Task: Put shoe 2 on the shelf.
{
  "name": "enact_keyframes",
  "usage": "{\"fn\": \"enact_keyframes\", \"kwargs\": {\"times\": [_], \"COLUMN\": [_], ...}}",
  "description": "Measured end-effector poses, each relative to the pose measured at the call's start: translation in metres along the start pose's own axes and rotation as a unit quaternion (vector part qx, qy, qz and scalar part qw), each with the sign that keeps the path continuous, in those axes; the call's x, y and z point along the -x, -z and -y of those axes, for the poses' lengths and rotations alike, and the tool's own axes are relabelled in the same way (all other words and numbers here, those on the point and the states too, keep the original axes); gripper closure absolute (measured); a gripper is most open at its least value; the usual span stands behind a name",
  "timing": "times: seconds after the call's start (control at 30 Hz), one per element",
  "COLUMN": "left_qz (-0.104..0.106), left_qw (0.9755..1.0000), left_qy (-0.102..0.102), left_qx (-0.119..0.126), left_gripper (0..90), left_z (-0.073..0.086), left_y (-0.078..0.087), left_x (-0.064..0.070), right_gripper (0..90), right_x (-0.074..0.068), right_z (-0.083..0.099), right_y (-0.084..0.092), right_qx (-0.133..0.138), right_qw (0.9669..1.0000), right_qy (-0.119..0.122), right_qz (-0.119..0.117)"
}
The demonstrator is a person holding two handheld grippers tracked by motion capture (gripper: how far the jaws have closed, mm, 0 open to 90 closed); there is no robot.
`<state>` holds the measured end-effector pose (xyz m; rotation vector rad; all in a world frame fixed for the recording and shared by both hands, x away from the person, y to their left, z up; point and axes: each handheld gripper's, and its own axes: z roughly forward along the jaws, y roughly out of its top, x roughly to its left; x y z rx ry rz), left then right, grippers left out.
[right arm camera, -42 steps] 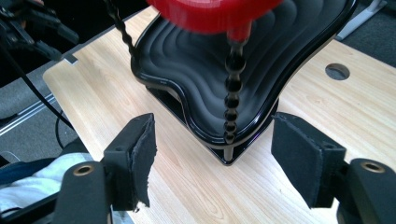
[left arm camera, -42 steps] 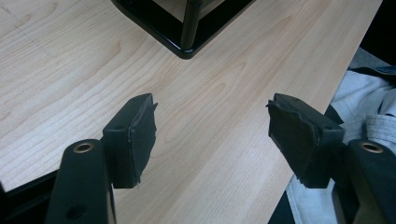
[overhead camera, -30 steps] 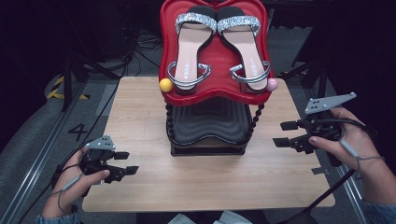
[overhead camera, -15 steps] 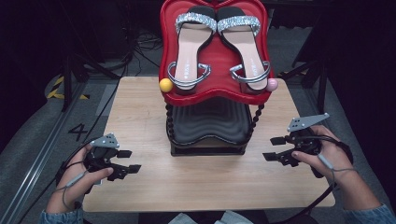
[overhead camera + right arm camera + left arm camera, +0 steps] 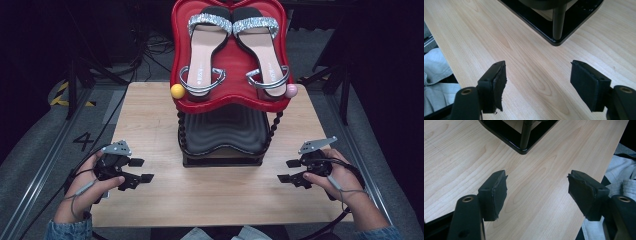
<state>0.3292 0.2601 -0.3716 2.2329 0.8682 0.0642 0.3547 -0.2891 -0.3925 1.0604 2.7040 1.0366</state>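
Scene: You sit at a light wooden table (image 5: 150,120) with a two-tier shoe rack (image 5: 223,135) standing on it, toward the far middle.
Rack top: A glossy red tray (image 5: 230,60) forms the upper shelf, with a yellow ball (image 5: 177,91) at its near left corner and a pink ball (image 5: 291,90) at its near right corner.
Rack bottom: A black wavy shelf (image 5: 222,132) sits below the red one and looks bare.
Sandals: A pair of heeled sandals with sparkly silver straps lies side by side on the red tray, toes away from you; the left sandal (image 5: 202,55) and the right sandal (image 5: 262,52) both rest fully on it.
Left gripper: Your left gripper (image 5: 137,170) hovers low over the near left of the table, jaws spread wide, nothing between them. In the left gripper view the bare wood and a corner of the rack's black base (image 5: 521,143) lie ahead.
Right gripper: Your right gripper (image 5: 290,170) is low over the near right of the table, jaws spread wide and empty. The right gripper view shows the base corner (image 5: 556,37) just ahead.
Contact: Neither gripper touches the rack or the sandals; both are well apart from the tray.
Progress: Judging by this, either the sandals are already placed and you have backed off, or nothing has begun; I cannot tell which.
Left to do: If the sandals are to be moved, every step of reaching and gripping remains.
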Motion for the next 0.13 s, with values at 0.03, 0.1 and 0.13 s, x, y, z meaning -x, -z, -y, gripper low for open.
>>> {"fn": "enact_keyframes", "kwargs": {"times": [0.03, 0.1, 0.13], "left_qz": [0.0, -0.001, -0.001], "left_qw": [1.0, 1.0, 1.0], "left_qy": [0.0, -0.002, 0.002], "left_qx": [-0.002, -0.002, 0.0], "left_gripper": [31.5, 30.6, 30.0], "left_z": [0.0, 0.0009, 0.0017], "left_y": [0.0003, 0.0005, 0.0007], "left_x": [-0.0002, -0.001, -0.0012], "right_gripper": [29.3, 28.8, 28.5], "right_x": [0.0001, 0.0006, 0.0011], "right_z": [0.0012, 0.0029, 0.0043], "right_y": [-0.001, -0.002, -0.0028], "right_qx": [0.0, 0.003, 0.006], "right_qw": [1.0, 1.0, 1.0], "right_qy": [0.0, -0.001, -0.001], "right_qz": [0.0, -0.001, 0.0]}}
